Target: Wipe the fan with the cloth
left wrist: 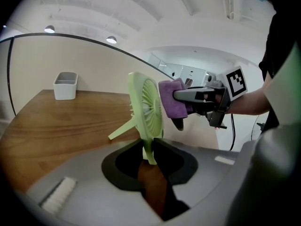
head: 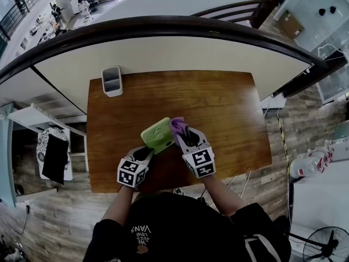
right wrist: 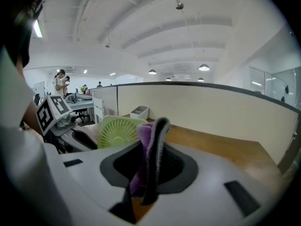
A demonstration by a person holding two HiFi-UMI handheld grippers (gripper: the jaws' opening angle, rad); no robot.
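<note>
Gripping a small green fan (head: 158, 134) by the foot of its stand, the left gripper (head: 146, 153) holds it over the near middle of a wooden table (head: 218, 113), its two jaws closed on the thin green stem that runs down between them in the left gripper view. From that view the fan stands nearly upright and edge-on, its round grille facing the person's right, with a slim prop leg jutting out from the back on the other side. The right gripper (head: 182, 132) comes in from that right side with its jaws clamped on a folded purple cloth (head: 177, 125); the right gripper view shows the cloth pinched tight between the dark pads and bunched above them. The cloth sits against the front of the grille, near its upper right edge as the head view shows it, and looks to be touching the ribs there. Both grippers lie close together, just in front of the person's chest, each with its marker cube turned up toward the head camera. A white rectangular tub (head: 112, 81) stands well apart from them at the far left corner of the table, hard by a pale, curved partition (head: 180, 53) that runs along the table's far edge. A dark sleeve shows behind the right gripper in the left gripper view.
</note>
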